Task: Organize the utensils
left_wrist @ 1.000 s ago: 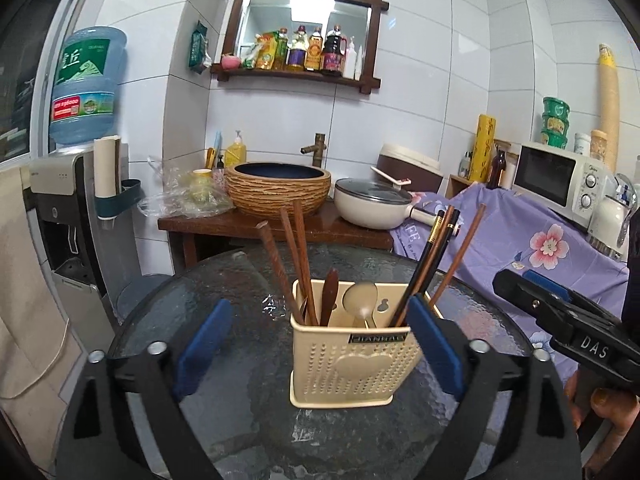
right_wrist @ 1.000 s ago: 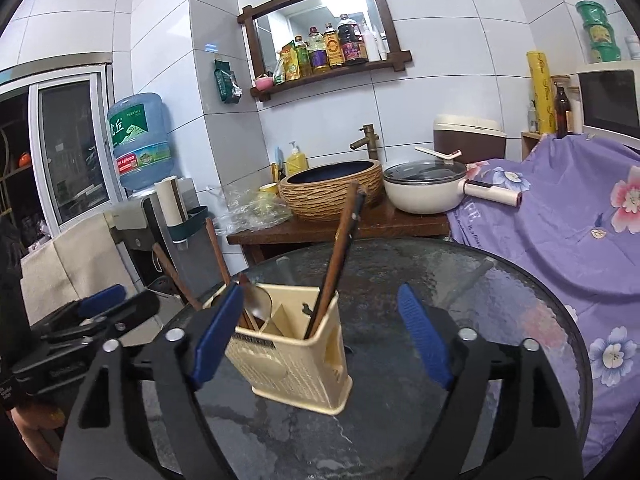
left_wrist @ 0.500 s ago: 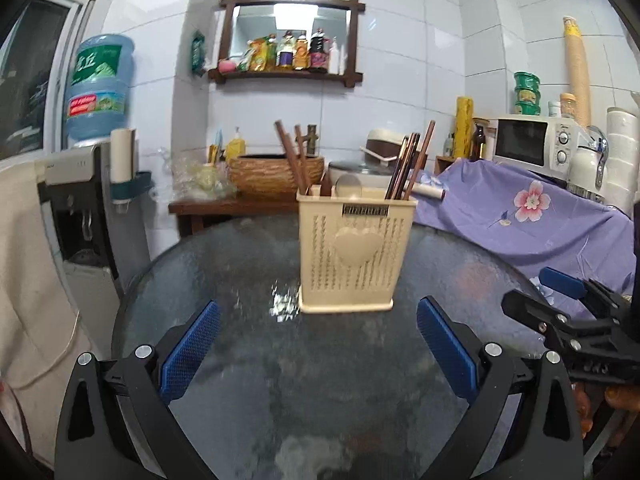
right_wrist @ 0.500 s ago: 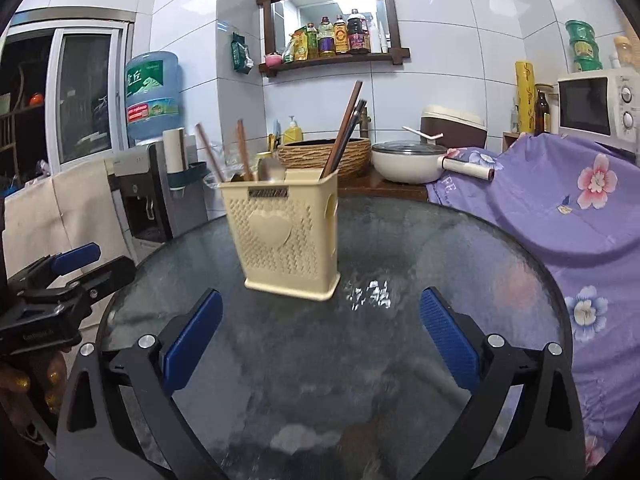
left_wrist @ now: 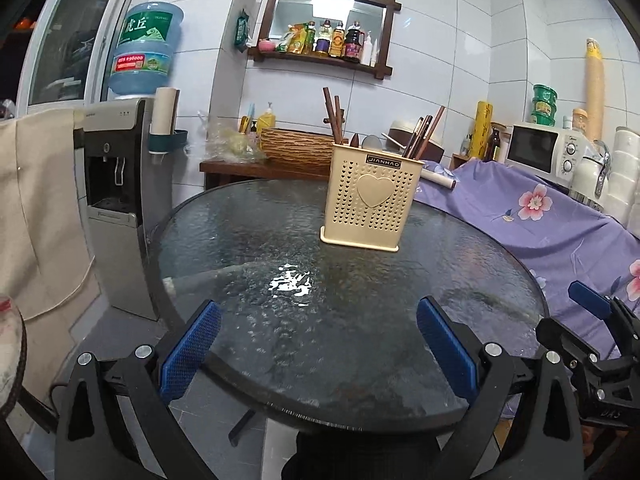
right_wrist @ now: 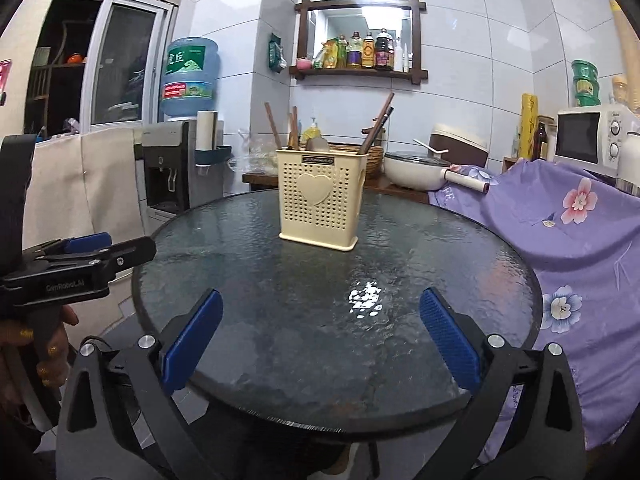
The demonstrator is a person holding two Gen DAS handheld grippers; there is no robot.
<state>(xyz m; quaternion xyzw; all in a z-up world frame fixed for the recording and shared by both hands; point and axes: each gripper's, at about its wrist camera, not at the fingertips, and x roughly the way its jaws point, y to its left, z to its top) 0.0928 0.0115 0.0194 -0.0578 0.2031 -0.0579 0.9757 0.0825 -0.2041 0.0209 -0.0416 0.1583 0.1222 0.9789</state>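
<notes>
Two grippers wide, empty: left gripper (left_wrist: 318,352) | right gripper (right_wrist: 320,342) | utensil holder (left_wrist: 372,204) upper centre on glass table (left_wrist: 360,320)

Left claw (left_wrist: 318,350) and right claw (right_wrist: 320,344) both wide apart, empty.

Evenly bright and sharp; white glare on the glass tabletop (left_wrist: 291,285), lamp reflected in the mirror (right_wrist: 360,20), fisheye-bent, dark-vignetted corners.

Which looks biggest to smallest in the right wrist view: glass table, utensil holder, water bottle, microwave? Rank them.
1. Glass table, by far.
2. Utensil holder.
3. Water bottle and microwave look alike; both stand farther back and the microwave is partly hidden, so no ranking.
</notes>
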